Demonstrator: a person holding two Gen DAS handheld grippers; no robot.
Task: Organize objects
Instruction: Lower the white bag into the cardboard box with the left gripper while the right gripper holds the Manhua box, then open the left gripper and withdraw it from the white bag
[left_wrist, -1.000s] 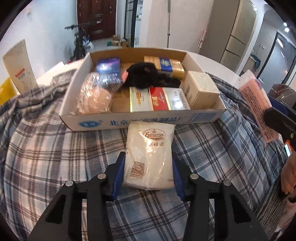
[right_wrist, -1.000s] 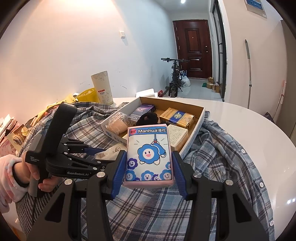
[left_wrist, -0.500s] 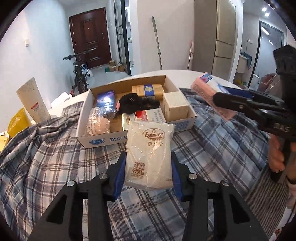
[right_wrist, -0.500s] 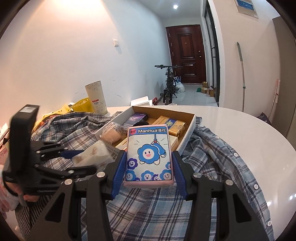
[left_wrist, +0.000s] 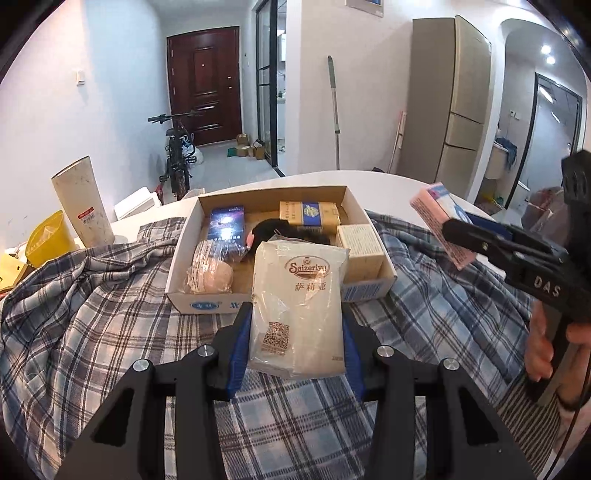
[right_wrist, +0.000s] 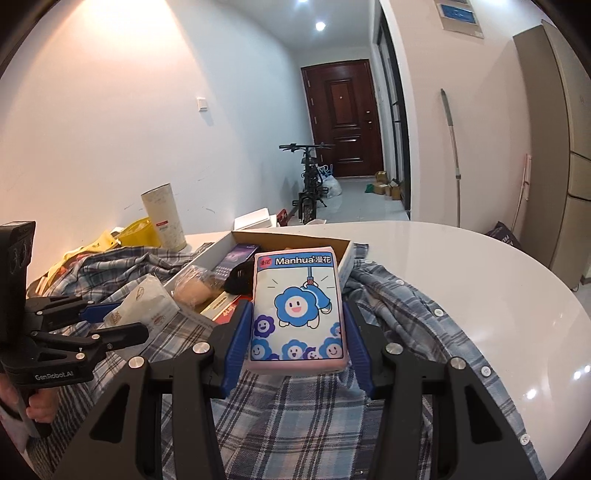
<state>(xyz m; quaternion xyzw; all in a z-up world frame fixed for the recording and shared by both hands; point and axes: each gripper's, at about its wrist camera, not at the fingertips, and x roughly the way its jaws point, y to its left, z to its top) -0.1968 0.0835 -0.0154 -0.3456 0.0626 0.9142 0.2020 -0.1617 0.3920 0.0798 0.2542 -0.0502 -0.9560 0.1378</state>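
My left gripper (left_wrist: 293, 350) is shut on a white Saizeriya packet (left_wrist: 297, 310) and holds it in the air just in front of an open cardboard box (left_wrist: 207, 306). My right gripper (right_wrist: 295, 339) is shut on a pink Manhua tissue pack (right_wrist: 297, 314), also raised, to the right of the box (right_wrist: 345, 258). The tissue pack also shows in the left wrist view (left_wrist: 439, 221). The box holds a dark blue box (left_wrist: 226, 223), a gold carton (left_wrist: 308, 214), a beige box (left_wrist: 360, 243), a wrapped bun (left_wrist: 208, 273) and a black item (left_wrist: 273, 230).
A plaid shirt (left_wrist: 92, 314) covers the round white table (right_wrist: 461, 266) under the box. A tall paper tube (left_wrist: 83, 206) and a yellow bag (left_wrist: 46, 236) stand at the left. A bicycle (left_wrist: 177, 158) and a door are far behind.
Both grippers have risen with their loads. The left view now looks from higher and farther back at the box. The right gripper with the tissue pack has come in beside the box.
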